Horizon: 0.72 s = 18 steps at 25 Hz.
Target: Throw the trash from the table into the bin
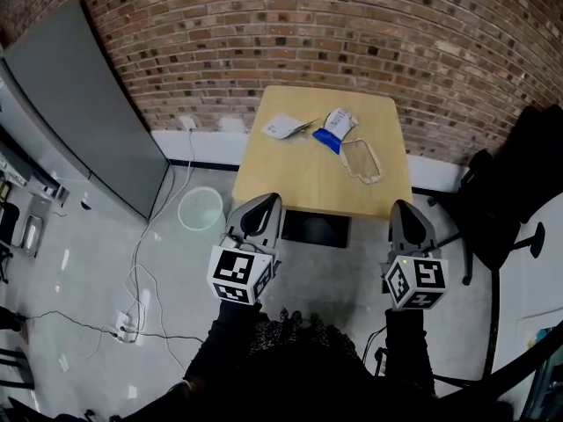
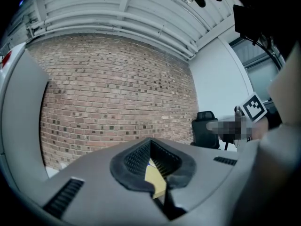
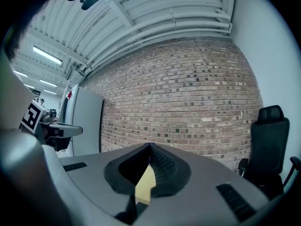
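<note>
the trash lies on the far half of the table (image 1: 290, 178), well ahead of both sets of fingers: a white paper wrapper (image 1: 281, 127) at the left, a blue and white packet (image 1: 339, 125) just right of it, and a clear plastic bag (image 1: 361, 160) nearer, toward the right edge. nothing is held. the left gripper (image 1: 262, 202) hangs short of the table's near left corner with its fingers (image 2: 129, 164) together and empty; only a strip of the yellow tabletop shows through the slot beneath their tips. the right gripper (image 1: 407, 209) hangs by the near right corner, its fingers (image 3: 164, 166) pressed together too, also empty. the bin (image 1: 201, 207), a white mesh basket, stands on the floor just left of the table, ahead and to the left of the left gripper. a dark box (image 1: 315, 229) sits under the table's near edge between the two grippers. a black chair (image 1: 493, 196) stands to the right, a grey cabinet (image 1: 88, 104) to the left, a brick wall (image 1: 352, 33) behind, and cables (image 1: 141, 262) trail across the floor past the bin.
</note>
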Motion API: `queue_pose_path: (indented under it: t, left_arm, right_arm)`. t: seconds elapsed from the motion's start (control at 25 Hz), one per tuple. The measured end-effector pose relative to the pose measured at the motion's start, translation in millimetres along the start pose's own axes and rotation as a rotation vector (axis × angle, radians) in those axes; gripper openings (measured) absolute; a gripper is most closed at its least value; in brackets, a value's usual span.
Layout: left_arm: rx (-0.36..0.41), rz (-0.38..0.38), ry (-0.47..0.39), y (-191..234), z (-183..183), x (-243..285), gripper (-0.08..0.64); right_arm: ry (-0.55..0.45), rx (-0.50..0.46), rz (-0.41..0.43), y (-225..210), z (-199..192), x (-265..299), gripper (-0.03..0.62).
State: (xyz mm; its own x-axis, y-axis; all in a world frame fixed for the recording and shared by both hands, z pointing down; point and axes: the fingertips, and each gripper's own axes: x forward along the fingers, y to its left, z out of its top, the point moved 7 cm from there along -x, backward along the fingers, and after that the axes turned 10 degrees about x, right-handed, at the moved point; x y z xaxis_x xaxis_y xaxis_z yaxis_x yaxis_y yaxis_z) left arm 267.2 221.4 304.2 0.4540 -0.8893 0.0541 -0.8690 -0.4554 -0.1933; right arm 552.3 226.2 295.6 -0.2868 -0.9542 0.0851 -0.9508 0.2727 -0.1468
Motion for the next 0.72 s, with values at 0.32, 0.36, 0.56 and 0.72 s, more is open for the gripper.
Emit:
queue_pose_path:
  t: [0.32, 0.36, 0.56, 0.72]
  left_arm:
    - [-0.011, -0.027, 0.007, 22.2, -13.0, 35.4, 0.006]
    - [-0.017, -0.033, 0.006, 26.6, -15.2, 42.9, 0.006]
    - [-0.021, -0.084, -0.001, 47.5, -19.8, 85.3, 0.006]
    - [-0.017, -0.127, -0.01, 61.1, -23.4, 116.0, 0.006]
  right_arm:
    - [0.02, 0.018, -0.007, -2.3, -10.6, 40.5, 0.011]
    - [0.023, 0.018, -0.012, -2.8, -11.5, 46.8, 0.011]
    - [0.035, 0.008, -0.054, -5.6, -9.7, 80.8, 0.011]
    - [0.028, 0.001, -0.08, -4.8, -6.3, 106.9, 0.011]
